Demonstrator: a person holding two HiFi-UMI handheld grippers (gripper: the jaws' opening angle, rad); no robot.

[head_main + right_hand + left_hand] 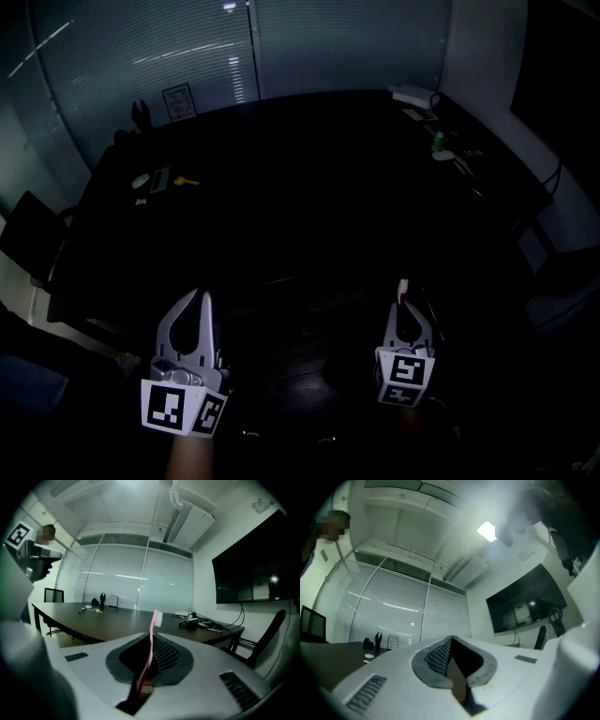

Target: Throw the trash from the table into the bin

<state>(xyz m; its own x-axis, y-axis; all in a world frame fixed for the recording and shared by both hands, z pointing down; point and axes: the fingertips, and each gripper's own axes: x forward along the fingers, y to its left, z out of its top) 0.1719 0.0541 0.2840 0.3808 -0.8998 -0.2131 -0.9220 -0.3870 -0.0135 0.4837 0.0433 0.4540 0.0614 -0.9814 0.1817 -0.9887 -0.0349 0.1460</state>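
Two grippers: one left gripper (199,298), one right gripper (405,302). One pink toothbrush (151,639), clamped in the right gripper. One dark bench (117,620) ahead of both. Far beyond the left gripper: one framed sheet (178,100), one yellow item (189,180). One chair (52,595) left of the right gripper, one chair (268,634) on its right. One wall screen (253,569).

**Office meeting room.** A long dark conference table (309,169) takes up most of the room, with office chairs (267,634) beside its edges. One wall is a glazed partition hung with horizontal blinds (187,56). Another carries a large flat screen (253,569). Cables and small devices (436,141) cluster at the table's far right edge, and a framed notice (178,100) stands at its far left edge.
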